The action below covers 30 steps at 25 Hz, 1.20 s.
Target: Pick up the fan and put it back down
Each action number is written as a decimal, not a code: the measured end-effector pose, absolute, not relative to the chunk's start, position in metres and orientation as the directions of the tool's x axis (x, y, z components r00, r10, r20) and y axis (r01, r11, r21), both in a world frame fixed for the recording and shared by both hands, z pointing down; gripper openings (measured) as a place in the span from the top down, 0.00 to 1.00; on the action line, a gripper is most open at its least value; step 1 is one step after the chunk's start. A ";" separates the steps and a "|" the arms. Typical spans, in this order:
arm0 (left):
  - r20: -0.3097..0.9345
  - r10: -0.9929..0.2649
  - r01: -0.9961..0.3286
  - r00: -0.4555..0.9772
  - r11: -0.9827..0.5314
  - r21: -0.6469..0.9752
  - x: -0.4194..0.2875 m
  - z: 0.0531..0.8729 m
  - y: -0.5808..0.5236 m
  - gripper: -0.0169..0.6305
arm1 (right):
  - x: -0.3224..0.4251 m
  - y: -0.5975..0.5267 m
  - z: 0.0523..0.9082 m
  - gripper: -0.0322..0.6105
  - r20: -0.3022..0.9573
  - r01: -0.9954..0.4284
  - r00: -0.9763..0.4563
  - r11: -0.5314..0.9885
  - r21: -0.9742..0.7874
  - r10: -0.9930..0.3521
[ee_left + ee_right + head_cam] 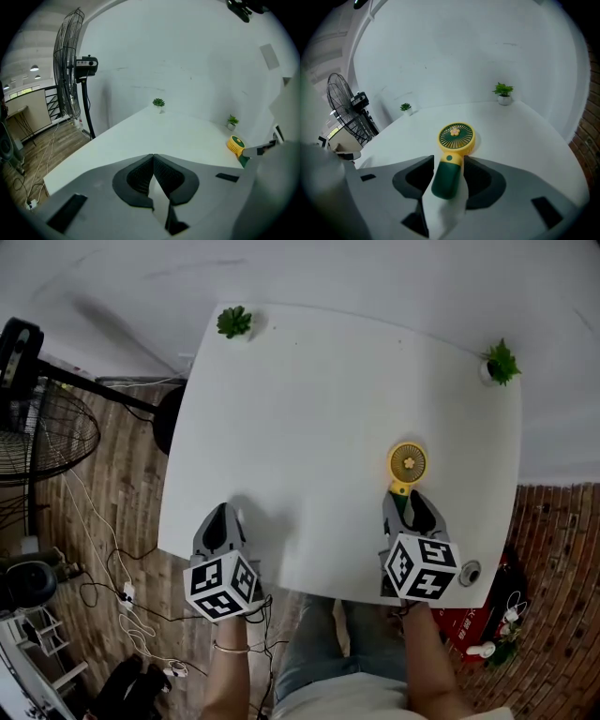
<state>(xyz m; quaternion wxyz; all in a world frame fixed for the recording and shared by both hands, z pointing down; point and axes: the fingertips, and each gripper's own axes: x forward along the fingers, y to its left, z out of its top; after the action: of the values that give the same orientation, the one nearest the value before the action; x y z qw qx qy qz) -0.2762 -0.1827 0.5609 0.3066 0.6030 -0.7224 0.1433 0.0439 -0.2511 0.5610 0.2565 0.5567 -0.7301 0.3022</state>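
Observation:
A small hand fan (408, 465) with a yellow round head and a dark green handle lies on the white table (328, 399), toward its near right. My right gripper (410, 495) reaches it from the near edge. In the right gripper view the green handle of the fan (455, 137) sits between the two dark pads, and my right gripper (449, 161) is shut on it, both pads pressing its sides. My left gripper (222, 512) rests over the table's near left edge, well away from the fan. Seen in its own view, the left gripper (153, 157) is shut on nothing, and the fan (236, 144) shows far right.
Small potted plants stand at the far left corner (234, 322) and the far right corner (502, 362). A tall black floor fan (37, 427) stands left of the table over a wooden floor with cables. A round grommet (469, 572) sits near the table's near right corner.

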 end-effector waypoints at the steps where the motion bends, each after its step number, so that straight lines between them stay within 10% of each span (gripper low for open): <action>1: 0.616 -0.784 -0.959 -0.081 0.229 0.165 -0.275 0.561 -0.184 0.95 | 0.044 -0.252 0.562 0.64 0.713 -0.969 -0.244 0.194 -0.153 -0.657; 30: 0.621 -0.783 -0.968 -0.026 0.174 0.179 -0.263 0.565 -0.203 0.95 | 0.039 -0.262 0.584 0.63 0.780 -0.982 -0.164 0.172 -0.073 -0.604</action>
<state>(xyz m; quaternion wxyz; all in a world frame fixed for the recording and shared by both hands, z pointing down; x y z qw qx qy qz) -0.2632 -0.2031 0.5649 0.3103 0.6251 -0.7006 0.1490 0.0393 -0.2625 0.5836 0.3109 0.5670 -0.6994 0.3044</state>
